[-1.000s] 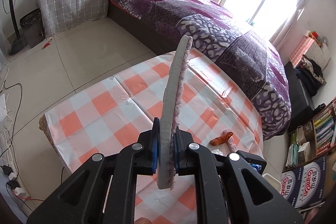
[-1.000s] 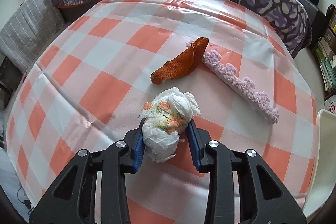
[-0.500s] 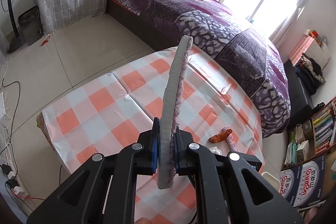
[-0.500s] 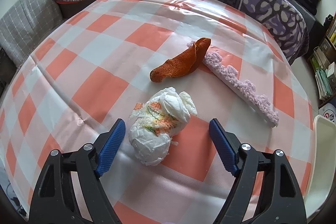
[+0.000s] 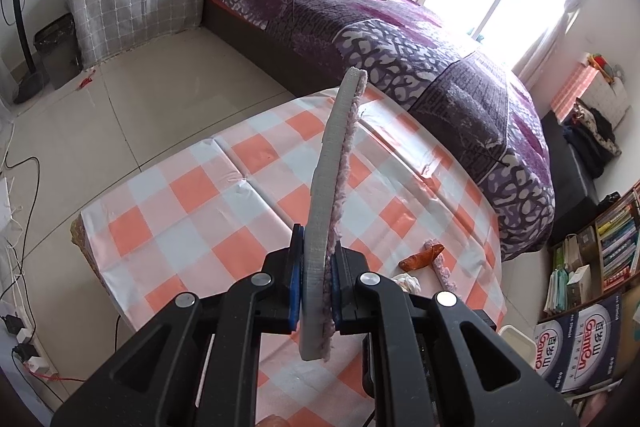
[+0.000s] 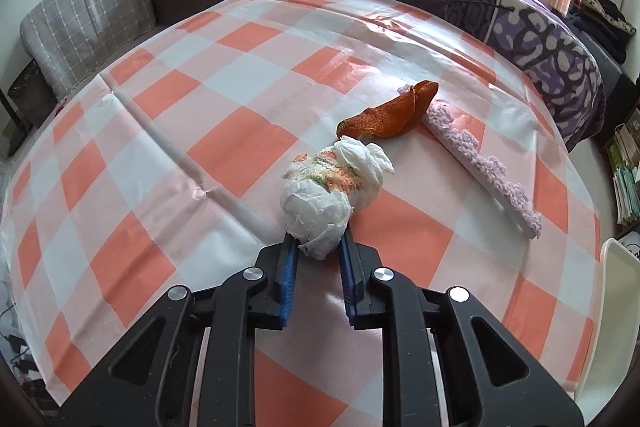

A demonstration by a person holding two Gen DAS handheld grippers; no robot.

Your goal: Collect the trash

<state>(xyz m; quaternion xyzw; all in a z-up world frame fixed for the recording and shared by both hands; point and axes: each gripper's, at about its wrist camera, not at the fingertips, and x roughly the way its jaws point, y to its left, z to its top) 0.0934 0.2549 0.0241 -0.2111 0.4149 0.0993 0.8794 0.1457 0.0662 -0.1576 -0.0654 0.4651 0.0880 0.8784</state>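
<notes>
The right gripper (image 6: pixel 315 267) has closed again: half a second ago its blue pads stood wide apart on either side of the crumpled white wrapper (image 6: pixel 328 189), and now they are drawn in and pinch that wrapper's near end, much as they did a second ago. The wrapper, white with an orange and green printed patch, sits on the checkered tablecloth (image 6: pixel 168 131) just in front of the pads. Touching its far end lies the orange peel (image 6: pixel 390 115), and beside the peel a fuzzy lilac strip (image 6: pixel 486 173) runs diagonally toward the right edge of the table. A white chair (image 6: pixel 616 311) stands just off that right edge.

The left gripper (image 5: pixel 318 291) stays clamped on a grey foam strip (image 5: pixel 330 195) with a pink fuzzy face, held upright; it sits higher above the table than a second ago, with more floor in view. From this view the peel (image 5: pixel 422 257) and lilac strip (image 5: pixel 442 269) lie near the table's right end. The left half of the cloth is bare, with a crease across it. Beyond the far edge stands the purple bed (image 5: pixel 400 39), close to the table; tiled floor (image 5: pixel 132 115) opens to the left.
</notes>
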